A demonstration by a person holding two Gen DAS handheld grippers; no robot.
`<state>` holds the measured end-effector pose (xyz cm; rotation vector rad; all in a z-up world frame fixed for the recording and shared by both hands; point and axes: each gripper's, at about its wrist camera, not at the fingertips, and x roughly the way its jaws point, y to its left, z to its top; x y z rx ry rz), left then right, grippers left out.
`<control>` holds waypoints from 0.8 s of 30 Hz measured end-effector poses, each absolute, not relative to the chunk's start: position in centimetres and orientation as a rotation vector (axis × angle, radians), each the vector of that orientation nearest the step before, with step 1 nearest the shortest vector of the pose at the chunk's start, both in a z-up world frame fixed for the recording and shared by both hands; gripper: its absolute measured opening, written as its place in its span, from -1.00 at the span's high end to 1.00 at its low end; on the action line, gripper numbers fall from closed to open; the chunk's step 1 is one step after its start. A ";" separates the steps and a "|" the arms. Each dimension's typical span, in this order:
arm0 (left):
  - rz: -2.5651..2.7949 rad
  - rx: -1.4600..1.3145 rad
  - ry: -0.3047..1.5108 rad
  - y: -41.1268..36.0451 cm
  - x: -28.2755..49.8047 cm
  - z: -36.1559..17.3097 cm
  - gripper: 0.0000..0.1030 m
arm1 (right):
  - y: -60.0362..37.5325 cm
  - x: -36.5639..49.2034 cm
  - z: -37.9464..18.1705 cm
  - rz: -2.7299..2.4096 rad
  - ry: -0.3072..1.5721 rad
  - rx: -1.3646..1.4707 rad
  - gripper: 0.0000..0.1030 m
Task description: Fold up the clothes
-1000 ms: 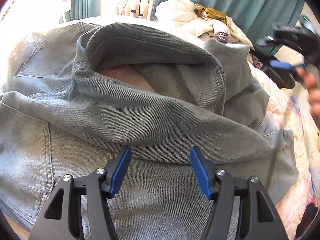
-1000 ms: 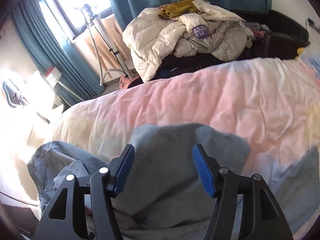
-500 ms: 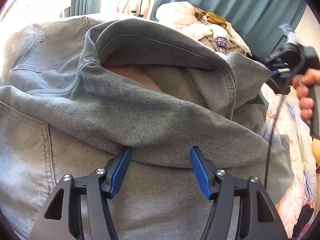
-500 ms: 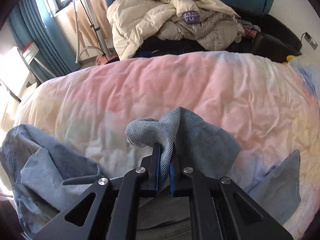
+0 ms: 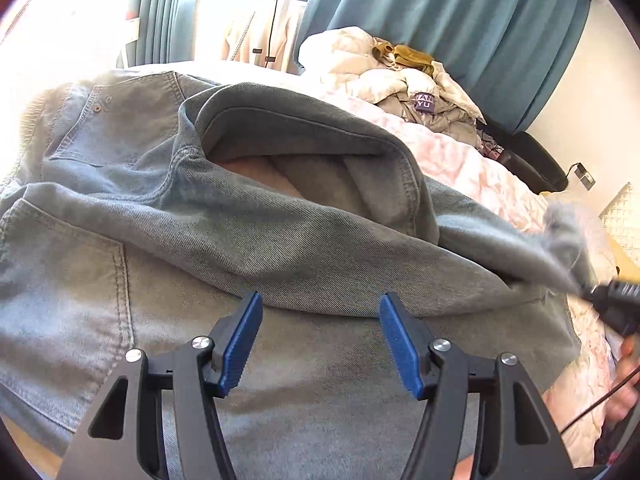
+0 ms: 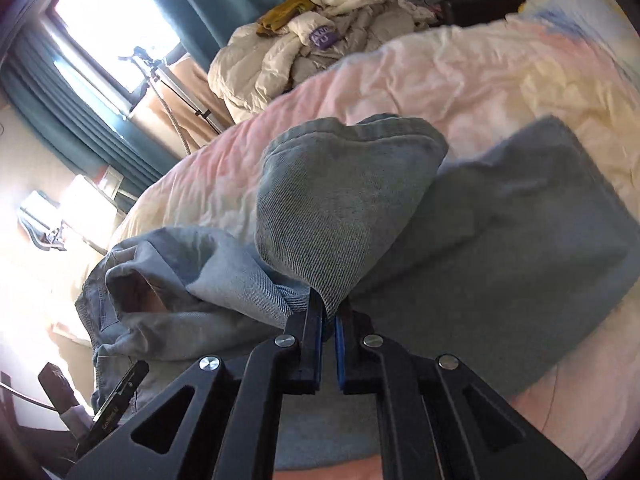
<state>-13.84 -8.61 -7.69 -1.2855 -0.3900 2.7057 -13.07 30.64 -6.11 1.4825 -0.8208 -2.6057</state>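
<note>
**A:** Left wrist view first. The left gripper (image 5: 320, 336) has its blue fingers (image 5: 240, 344) spread wide apart with nothing between them, hovering low over the denim jeans (image 5: 280, 248), which lie rumpled on the bed (image 5: 480, 168). You can look right into the open waistband, and there's a pocket seam off to the left. What this view gives you that the other doesn't: the right gripper (image 5: 612, 300) seen from outside, at the far right edge, blurry, with a stretch of denim running out to it.

**B:** And the right wrist view?

**A:** There the right gripper (image 6: 328, 328) has its fingers (image 6: 314, 340) pressed together, clamped on a fold of the jeans (image 6: 340, 208). The pinched cloth bulges up in front of the lens and hides part of the bed (image 6: 440, 80) behind it. The waistband end is bunched at the lower left, and another flat stretch of denim lies to the right on the pink-and-cream cover.

**B:** Anything else around?

**A:** A pile of pale jackets (image 6: 304, 44) beyond the bed, with a mustard piece on top, teal curtains (image 5: 460, 12) behind, and a bright window (image 6: 116, 28) with a stand in front of it. The left gripper's body is only a dark sliver at the lower left corner here, so you can't read its fingers from this side.
</note>
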 end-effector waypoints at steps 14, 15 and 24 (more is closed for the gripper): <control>2.737 -1.295 -0.449 -7.6 -12.8 -8.8 -0.22 | 34.8 -8.3 -7.8 -2.645 -1.171 1.365 0.13; 2.740 -1.298 -0.468 -7.6 -13.0 -9.0 -0.22 | 34.9 -8.4 -7.3 -2.668 -1.170 1.325 0.05; 2.742 -1.306 -0.484 -6.9 -13.1 -9.5 -0.22 | 33.5 -11.4 -6.8 -2.745 -1.078 1.286 -0.47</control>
